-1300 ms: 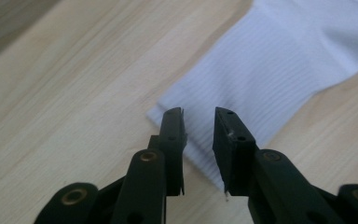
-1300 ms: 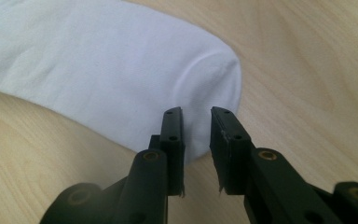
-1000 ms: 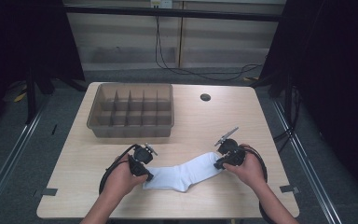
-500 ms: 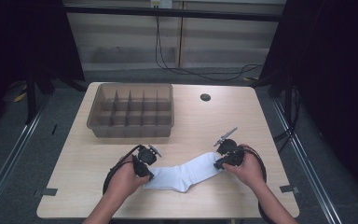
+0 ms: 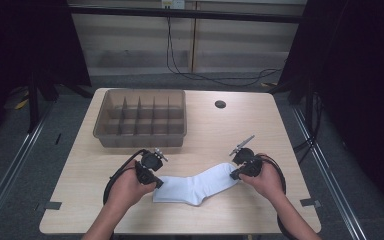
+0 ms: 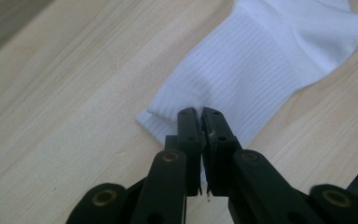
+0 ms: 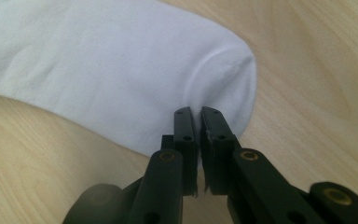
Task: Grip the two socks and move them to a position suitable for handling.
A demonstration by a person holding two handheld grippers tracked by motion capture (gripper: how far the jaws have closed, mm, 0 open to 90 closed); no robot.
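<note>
The left gripper (image 5: 156, 181) is clamped on the ribbed cuff of the white sock (image 5: 195, 185), hiding that edge. The sock lies along the bench's (image 5: 220, 135) near edge, cuff left, toe right. The right gripper (image 5: 234, 173) pinches the toe. A divided bin (image 5: 141, 120) stands behind, well apart.

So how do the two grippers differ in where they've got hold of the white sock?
The left gripper pinches the sock at its ribbed cuff, while the right gripper pinches the smooth rounded toe. In the high view, the left gripper sits nearer the divided bin, the right nearer the table's far-side black disc. Both have just closed their jaws on the fabric, low at the tabletop.
</note>
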